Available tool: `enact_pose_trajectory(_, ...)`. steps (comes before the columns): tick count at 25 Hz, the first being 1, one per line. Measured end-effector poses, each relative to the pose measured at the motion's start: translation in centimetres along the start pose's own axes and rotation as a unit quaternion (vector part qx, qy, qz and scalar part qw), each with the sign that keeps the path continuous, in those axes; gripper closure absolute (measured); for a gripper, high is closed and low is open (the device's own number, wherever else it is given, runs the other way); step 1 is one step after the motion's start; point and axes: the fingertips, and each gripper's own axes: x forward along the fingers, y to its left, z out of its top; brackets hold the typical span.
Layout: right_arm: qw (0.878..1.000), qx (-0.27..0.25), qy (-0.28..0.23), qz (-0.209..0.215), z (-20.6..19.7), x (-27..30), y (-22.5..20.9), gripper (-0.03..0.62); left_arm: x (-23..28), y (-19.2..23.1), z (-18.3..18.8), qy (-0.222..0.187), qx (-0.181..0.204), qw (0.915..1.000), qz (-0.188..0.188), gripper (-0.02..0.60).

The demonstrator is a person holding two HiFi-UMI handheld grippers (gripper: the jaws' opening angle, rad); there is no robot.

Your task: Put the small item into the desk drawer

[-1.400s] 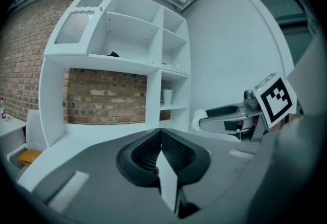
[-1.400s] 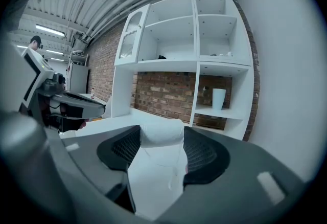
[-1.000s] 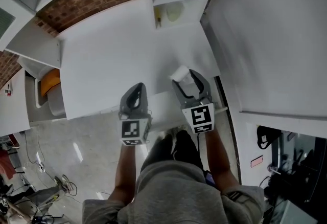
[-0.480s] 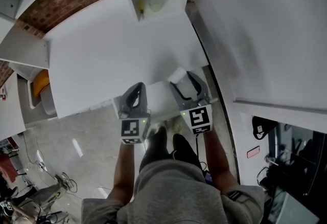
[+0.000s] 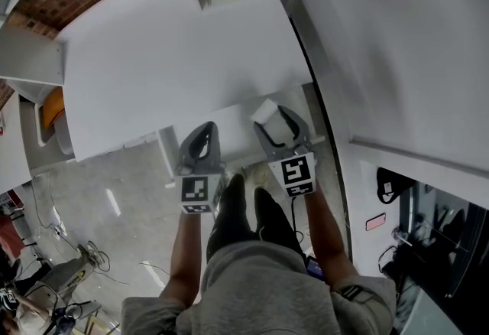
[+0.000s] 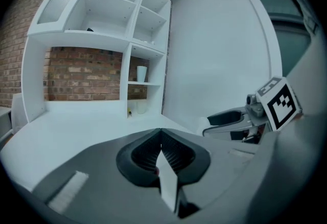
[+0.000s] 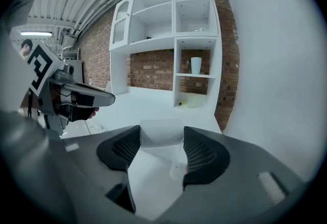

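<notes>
**Clerk:** Item one, the small item (image 7: pixel 161 132)?

**Keeper:** A white, stubby, roll-shaped piece, held off the surface at the tips of the right gripper (image 5: pixel 273 118). By its look it is light and probably soft-skinned, so likely to dent under a hard squeeze. Its smooth, rounded side may also roll or slip. The flat ends seem the best place to take hold.

**Clerk:** Its position relative to that gripper?

**Keeper:** It lies crosswise between the two jaws, right at their tips, with a pad against each end. The jaws stand fairly wide because the piece fills the gap.

**Clerk:** Item two, the left gripper (image 6: pixel 161 133)?

**Keeper:** Its jaws meet at the tips, with nothing clearly between them. It sits just beside the right gripper, near the front edge.

**Clerk:** Surroundings?

**Keeper:** A bare white desk (image 5: pixel 168 58). Below its front edge is a white strip that I take for the drawer (image 5: pixel 233 134), pulled out. The item hangs at the strip's far side. A shelf unit (image 7: pixel 173 28) stands at the back, holding a cup (image 7: pixel 196 65).
</notes>
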Motion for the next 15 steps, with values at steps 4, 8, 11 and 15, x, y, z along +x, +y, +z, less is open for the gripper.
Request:
enact_pose_trajectory(4,1.000,-0.005,0.022,0.014,-2.6,1.4,0.6,0.324,0.5,0.2,-2.6,0.015,-0.005,0.9999,0.005,0.569)
enact_pose_trajectory(8,0.999,-0.006,0.045,0.021,-5.5,2.6,1.1,0.324,1.0,0.0,-4.5,0.023,-0.010,0.9997,0.003,0.569)
enact_pose_trajectory(11,0.998,-0.005,0.059,0.030,-7.3,3.4,1.4,0.324,1.4,-0.1,-6.0,0.031,-0.009,0.9995,0.002,0.569)
enact_pose_trajectory(15,0.996,-0.006,0.079,0.038,-9.6,4.5,1.4,0.324,2.0,-0.1,-8.2,0.043,-0.013,0.9990,0.000,0.569)
